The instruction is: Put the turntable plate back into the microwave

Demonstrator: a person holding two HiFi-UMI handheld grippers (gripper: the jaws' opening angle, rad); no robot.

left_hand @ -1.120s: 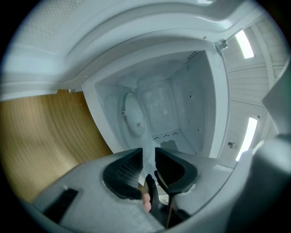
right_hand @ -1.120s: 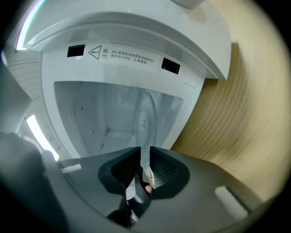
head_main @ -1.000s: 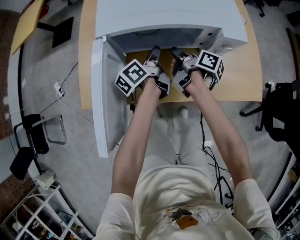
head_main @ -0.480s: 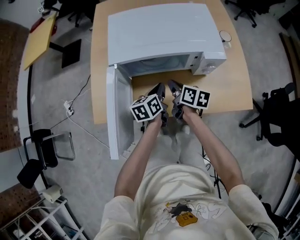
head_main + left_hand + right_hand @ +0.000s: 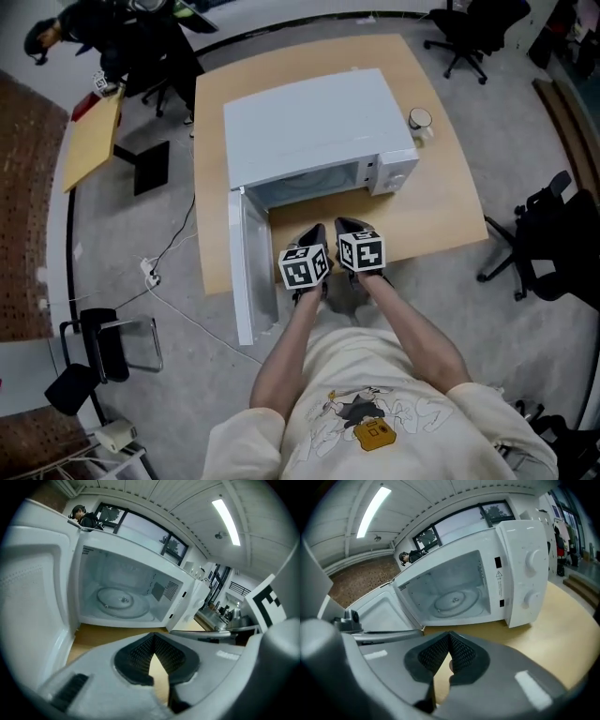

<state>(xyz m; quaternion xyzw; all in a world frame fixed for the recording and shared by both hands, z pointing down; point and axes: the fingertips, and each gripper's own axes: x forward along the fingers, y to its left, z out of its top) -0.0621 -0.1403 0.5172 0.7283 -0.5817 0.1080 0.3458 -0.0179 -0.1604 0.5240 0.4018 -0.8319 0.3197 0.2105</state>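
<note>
Having backed off microwave (image 5: pixel 309 117), L gripper (image 5: pixel 152 638) & R gripper (image 5: pixel 449 637) fingers closed, empty; turntable plate (image 5: pixel 119 603) inside.

Right hand-held gripper (image 5: pixel 449 641), jaws together and empty, before the open microwave (image 5: pixel 525 588), turntable plate (image 5: pixel 454 600) seemingly inside.

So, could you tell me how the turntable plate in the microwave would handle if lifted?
The turntable plate looks like clear glass, so probably stiff, slick and breakable. Round and shallow, it might roll if set on edge.
</note>
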